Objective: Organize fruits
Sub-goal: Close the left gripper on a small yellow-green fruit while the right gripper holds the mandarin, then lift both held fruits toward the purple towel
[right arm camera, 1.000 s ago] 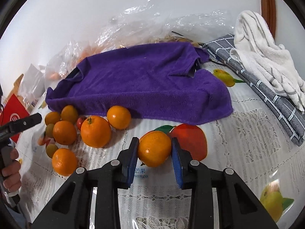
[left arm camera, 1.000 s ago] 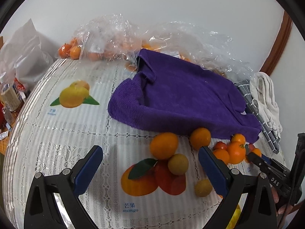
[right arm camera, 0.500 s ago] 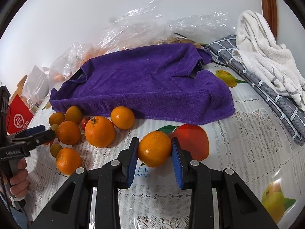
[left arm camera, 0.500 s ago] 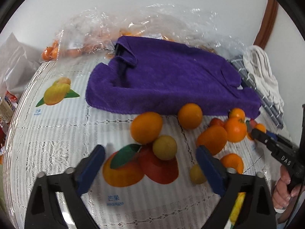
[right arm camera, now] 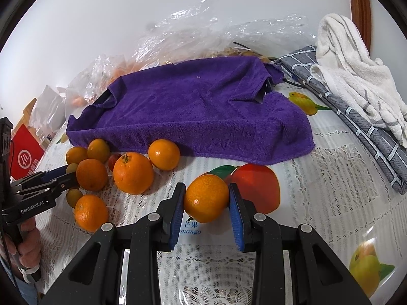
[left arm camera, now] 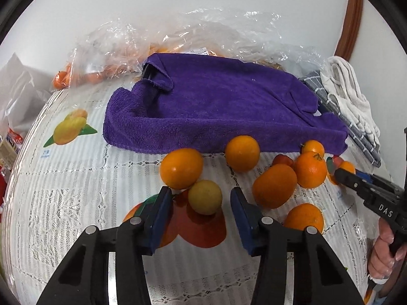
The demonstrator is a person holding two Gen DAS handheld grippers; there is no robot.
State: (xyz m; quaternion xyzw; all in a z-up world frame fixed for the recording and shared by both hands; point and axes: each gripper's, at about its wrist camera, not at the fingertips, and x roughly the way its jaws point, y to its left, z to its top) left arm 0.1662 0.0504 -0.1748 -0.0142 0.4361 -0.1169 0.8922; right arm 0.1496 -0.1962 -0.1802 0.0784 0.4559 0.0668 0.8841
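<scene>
The right gripper (right arm camera: 206, 204) holds an orange (right arm camera: 206, 201) between its two blue pads (right arm camera: 176, 213); both pads press on the sides of the fruit. The held orange is above the lace tablecloth (right arm camera: 338, 178), over the printed mango picture (right arm camera: 254, 186), near the front edge of the purple towel (right arm camera: 193, 106).

The left gripper (left arm camera: 201, 209) is half open, and a small yellow-green fruit (left arm camera: 205, 197) sits between its fingers (left arm camera: 160, 216). There is a small gap on each side, so the pads are not touching it. This fruit rests on the cloth and touches a bigger orange (left arm camera: 181, 168) behind it, on the far left side.

To the right in the left wrist view there is a group of oranges (left arm camera: 274, 186) lying close together, with a small red fruit (left arm camera: 282, 160) among them. One orange (left arm camera: 242, 153) lies alone just beside the towel edge.

Far behind the towel are clear plastic bags (left arm camera: 178, 40) with more orange fruit inside. At the far right a white towel (right arm camera: 356, 76) lies on a grey checked cloth (right arm camera: 361, 124). A red box (right arm camera: 25, 156) is at the left edge in the right wrist view.
</scene>
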